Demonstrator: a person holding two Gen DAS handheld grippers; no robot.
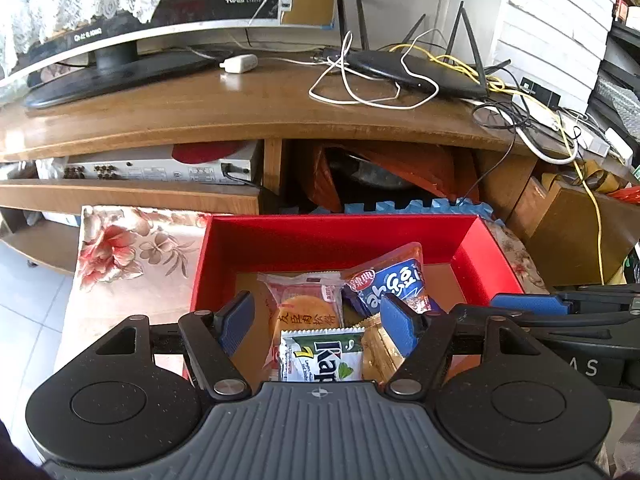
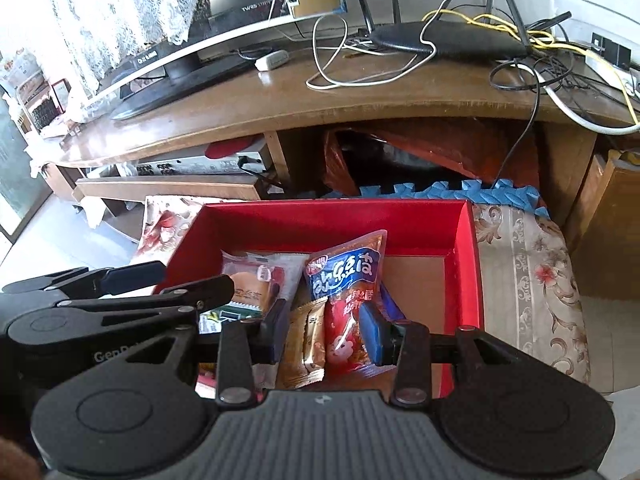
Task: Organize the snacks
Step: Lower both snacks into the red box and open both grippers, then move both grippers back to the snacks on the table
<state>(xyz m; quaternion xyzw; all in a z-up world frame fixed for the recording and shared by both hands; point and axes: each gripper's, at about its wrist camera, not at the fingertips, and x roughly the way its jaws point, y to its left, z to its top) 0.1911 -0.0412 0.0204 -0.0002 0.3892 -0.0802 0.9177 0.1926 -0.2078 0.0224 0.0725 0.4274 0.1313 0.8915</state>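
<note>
A red box (image 1: 336, 236) (image 2: 320, 220) sits on a floral cloth and holds several snack packs. Inside lie a round cake pack (image 1: 306, 306) (image 2: 250, 280), a blue and red bag (image 1: 394, 280) (image 2: 348, 272), a green and white pack (image 1: 322, 356), a gold pack (image 2: 306, 344) and a red pack (image 2: 344, 348). My left gripper (image 1: 318, 320) is open and empty over the box's near side. My right gripper (image 2: 326, 330) is open above the gold and red packs, holding nothing. Each gripper shows at the edge of the other's view.
A wooden TV stand (image 1: 240, 108) stands behind the box, with a monitor (image 1: 132, 20), a router (image 1: 416, 72) and tangled cables on top. A receiver (image 1: 160, 168) sits on its shelf. Blue foam mat (image 2: 460, 192) edges the box's far side. Tiled floor lies left.
</note>
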